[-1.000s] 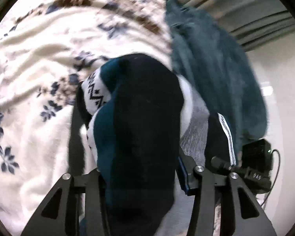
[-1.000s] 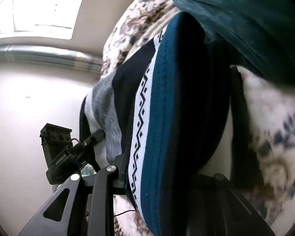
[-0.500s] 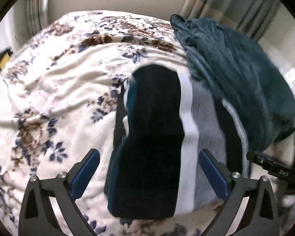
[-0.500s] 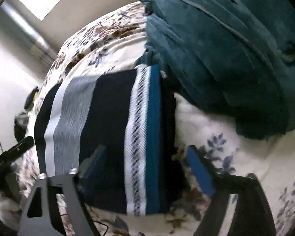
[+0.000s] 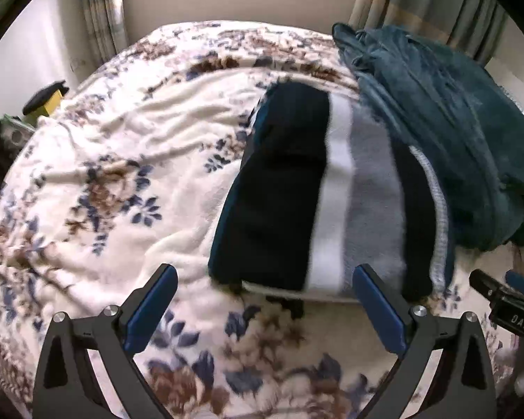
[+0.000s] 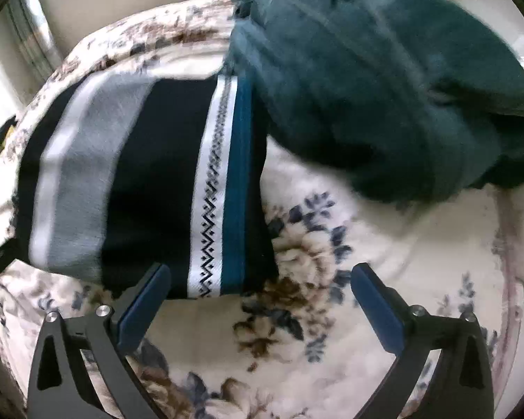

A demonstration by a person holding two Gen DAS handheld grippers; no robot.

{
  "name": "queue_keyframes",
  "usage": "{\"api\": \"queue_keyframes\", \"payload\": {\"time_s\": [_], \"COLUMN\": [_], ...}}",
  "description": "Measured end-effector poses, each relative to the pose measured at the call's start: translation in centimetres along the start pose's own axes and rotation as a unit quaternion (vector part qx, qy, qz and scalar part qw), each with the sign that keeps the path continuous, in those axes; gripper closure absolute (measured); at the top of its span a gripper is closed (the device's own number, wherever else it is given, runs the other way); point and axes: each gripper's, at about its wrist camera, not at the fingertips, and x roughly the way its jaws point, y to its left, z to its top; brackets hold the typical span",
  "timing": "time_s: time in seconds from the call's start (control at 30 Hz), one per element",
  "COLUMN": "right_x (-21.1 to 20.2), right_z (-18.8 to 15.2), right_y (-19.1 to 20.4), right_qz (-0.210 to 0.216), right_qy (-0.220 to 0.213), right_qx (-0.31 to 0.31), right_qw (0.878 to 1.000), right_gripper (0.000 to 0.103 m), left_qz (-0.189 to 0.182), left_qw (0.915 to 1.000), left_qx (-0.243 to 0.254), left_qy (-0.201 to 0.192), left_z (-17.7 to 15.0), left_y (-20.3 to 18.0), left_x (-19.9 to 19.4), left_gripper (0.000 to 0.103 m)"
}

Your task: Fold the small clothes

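Note:
A small folded garment [image 5: 318, 192] with black, white, grey and teal stripes lies flat on the floral blanket [image 5: 122, 181]. It also shows in the right wrist view [image 6: 150, 188], with a zigzag-patterned white band. My left gripper [image 5: 265, 300] is open and empty, just short of the garment's near edge. My right gripper [image 6: 262, 300] is open and empty at the garment's near corner, its left finger [image 6: 143, 300] over the cloth edge.
A heap of dark teal fleece clothing [image 5: 443, 132] lies right behind and beside the folded garment, seen also in the right wrist view [image 6: 384, 80]. Curtains [image 5: 101, 17] and a wall stand behind the bed. A black and yellow object [image 5: 45, 99] sits at the bed's left edge.
Both grippers were shut on the striped garment a second ago. They have opened, let it drop flat on the blanket, and pulled back from it.

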Motion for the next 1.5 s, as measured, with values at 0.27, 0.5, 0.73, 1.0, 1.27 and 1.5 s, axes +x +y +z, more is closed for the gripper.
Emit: {"api": "queue_keyframes", "payload": {"time_s": [0.27,0.5,0.73,1.0,1.27,1.5], "right_x": [-13.8,-27.4,-40.3,-50.6,-56.9,-59.3], "right_z": [-2.6,-5.0,-7.9,-11.0,-13.6,-15.1], "right_y": [-1.2,-1.7,-2.4,-3.8,-4.6,-4.9], "right_qz": [-0.024,-0.024,-0.02,-0.005,0.0,0.0], "right_qy": [-0.057,-0.107,-0.156,-0.187,-0.206,-0.207], "right_qx": [0.007,0.001,-0.007,-0.005,-0.007,-0.013], "right_qw": [0.998,0.994,0.987,0.982,0.978,0.978], "right_gripper": [0.0,0.0,0.0,0.0,0.0,0.0], "left_qz": [0.015,0.001,0.007,0.006,0.008,0.009], "left_qw": [0.9989,0.9974,0.9925,0.9891,0.9876,0.9898], "left_qx": [0.028,0.035,0.051,0.06,0.059,0.061], "left_qy": [-0.036,-0.063,-0.111,-0.135,-0.145,-0.129], "left_z": [-1.6,-3.4,-4.7,-6.2,-7.8,-8.8], "left_y": [-2.8,-4.4,-5.6,-6.2,-6.7,-7.0], "left_x": [-11.4,-22.8,-32.7,-40.3,-44.4,-45.3], "left_gripper": [0.001,0.001,0.001,0.001,0.0,0.0]}}
